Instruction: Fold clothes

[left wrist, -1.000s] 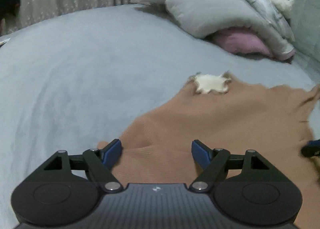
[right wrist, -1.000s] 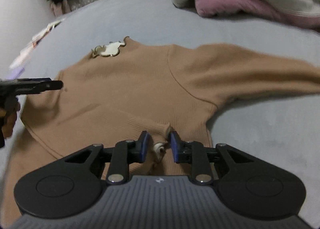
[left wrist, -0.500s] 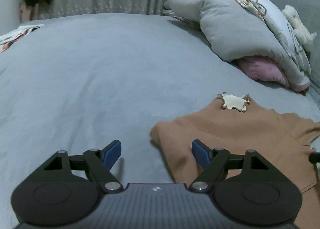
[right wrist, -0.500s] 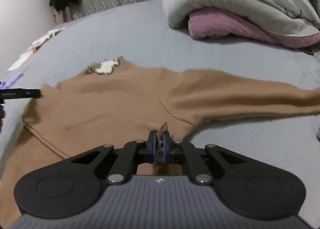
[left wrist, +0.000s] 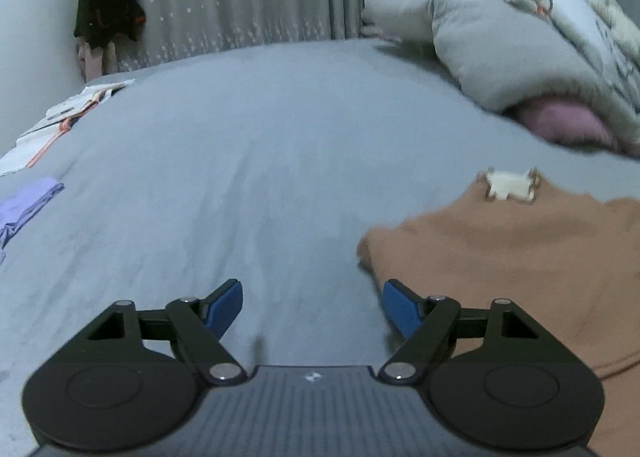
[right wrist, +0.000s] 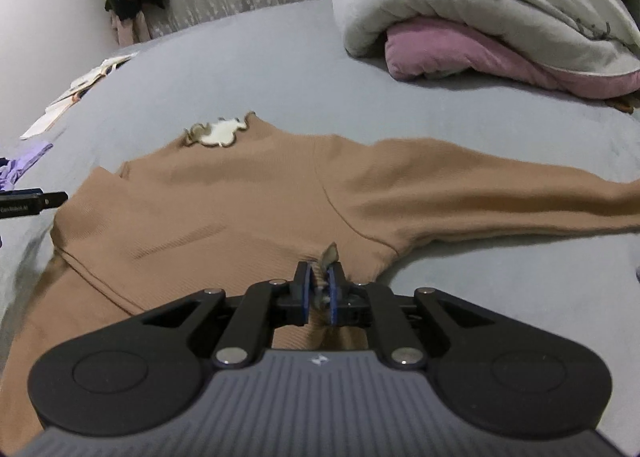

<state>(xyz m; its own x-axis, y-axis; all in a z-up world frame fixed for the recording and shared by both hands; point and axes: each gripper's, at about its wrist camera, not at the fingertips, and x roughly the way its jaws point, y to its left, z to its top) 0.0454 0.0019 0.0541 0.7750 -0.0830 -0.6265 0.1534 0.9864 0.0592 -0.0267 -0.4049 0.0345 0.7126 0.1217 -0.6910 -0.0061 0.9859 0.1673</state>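
Right claw pinching the sweater, left one just hanging out wide open

The tan sweater (right wrist: 248, 209) lies spread on the bed (right wrist: 500, 297), filling the middle of the right view, with one sleeve (right wrist: 500, 197) stretched out to the right edge of the frame and the cream collar (right wrist: 220, 131) up left of center. The right claw (right wrist: 319, 289) is clamped tight on a little tuft of the knit at bottom center, probably so that edge can be lifted and carried over for a fold. The left claw (left wrist: 312, 307) is spread wide with nothing in it, hovering over bare bed at the bottom of its frame, the sweater's corner just to its right. No containers anywhere, just a duvet pile (right wrist: 480, 5) upper right and some papers (right wrist: 80, 89) upper left.
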